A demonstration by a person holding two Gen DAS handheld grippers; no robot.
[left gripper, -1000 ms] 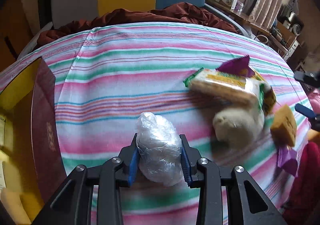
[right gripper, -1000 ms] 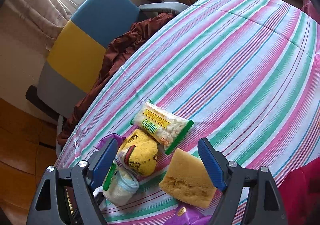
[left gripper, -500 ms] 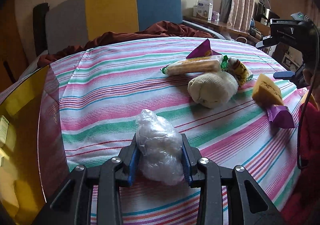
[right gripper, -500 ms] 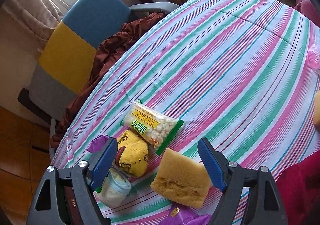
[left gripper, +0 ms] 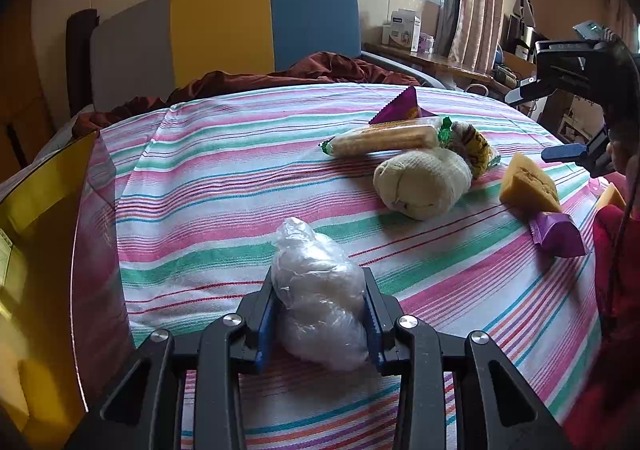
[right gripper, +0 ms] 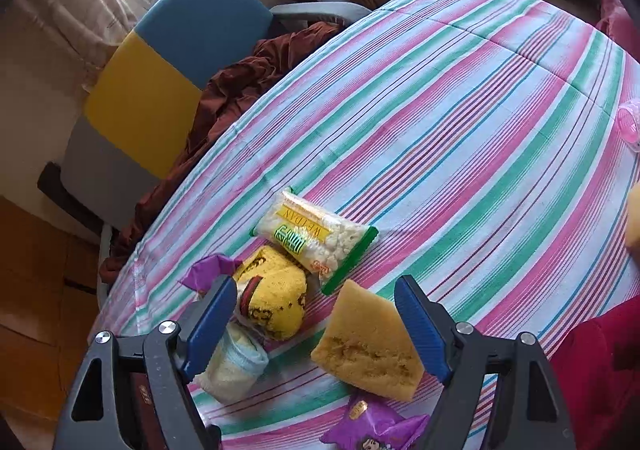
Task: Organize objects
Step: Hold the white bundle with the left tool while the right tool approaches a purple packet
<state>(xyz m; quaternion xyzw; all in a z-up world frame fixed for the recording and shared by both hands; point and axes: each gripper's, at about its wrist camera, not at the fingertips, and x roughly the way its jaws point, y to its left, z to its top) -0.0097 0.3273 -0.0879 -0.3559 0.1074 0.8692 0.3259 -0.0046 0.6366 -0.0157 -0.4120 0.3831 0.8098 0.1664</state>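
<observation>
My left gripper (left gripper: 320, 314) is shut on a clear plastic-wrapped bundle (left gripper: 316, 294), low over the striped tablecloth (left gripper: 224, 186). Ahead to the right lie a cream rolled sock (left gripper: 424, 182), a green-edged snack packet (left gripper: 384, 138), a yellow patterned sock (left gripper: 476, 148), a yellow sponge (left gripper: 528, 184) and a purple wrapper (left gripper: 558, 234). My right gripper (right gripper: 316, 326) is open and empty, above the sponge (right gripper: 368, 346), with the yellow sock (right gripper: 276, 302) and snack packet (right gripper: 316, 236) just beyond. It also shows at the right edge of the left wrist view (left gripper: 560, 118).
A dark red and yellow box (left gripper: 52, 250) stands at the table's left edge. A grey, yellow and blue chair (left gripper: 240, 34) with a rust-red cloth (left gripper: 280, 76) is behind the table. A second purple wrapper (left gripper: 400, 110) lies behind the snack packet. A pale blue-cuffed sock (right gripper: 236, 366) lies under my right gripper's left finger.
My left gripper has tilted up and drawn back with the bundle still in it, so the room shows more. My right gripper has drifted slightly over the sponge and stayed open.
</observation>
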